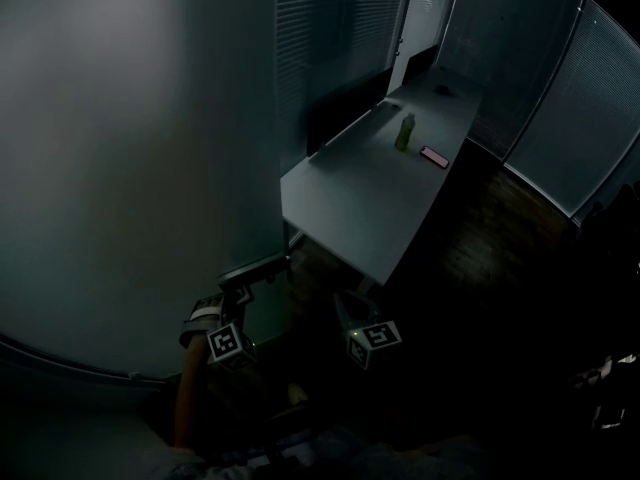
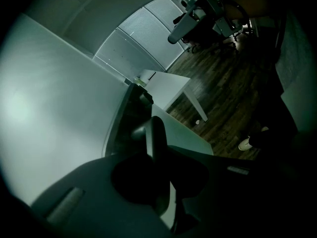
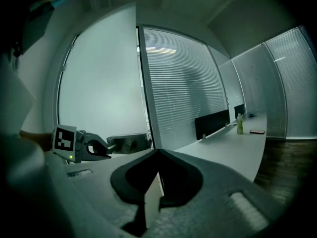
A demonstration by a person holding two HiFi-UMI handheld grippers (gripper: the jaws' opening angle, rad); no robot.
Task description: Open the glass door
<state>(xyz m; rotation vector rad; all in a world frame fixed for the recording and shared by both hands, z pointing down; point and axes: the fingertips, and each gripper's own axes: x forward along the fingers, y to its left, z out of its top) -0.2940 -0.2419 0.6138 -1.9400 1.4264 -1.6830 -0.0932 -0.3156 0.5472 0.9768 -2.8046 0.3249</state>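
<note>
The frosted glass door [image 3: 99,83] stood on the left, its free edge just beside the slatted blinds [image 3: 183,83]. Right of the long pale tabletop [image 1: 370,188], dark wooden floor [image 1: 480,238] lay open. The left gripper [image 3: 106,148] was clenched on the boxy metal handle [image 3: 130,143] at that door edge. The right gripper [image 3: 158,152] hung near it, jaws together, empty. In the dimness, whether the door was ajar was hard to make out. On the tabletop, a green bottle [image 1: 404,133] stood upright near a flat phone [image 1: 434,156].
</note>
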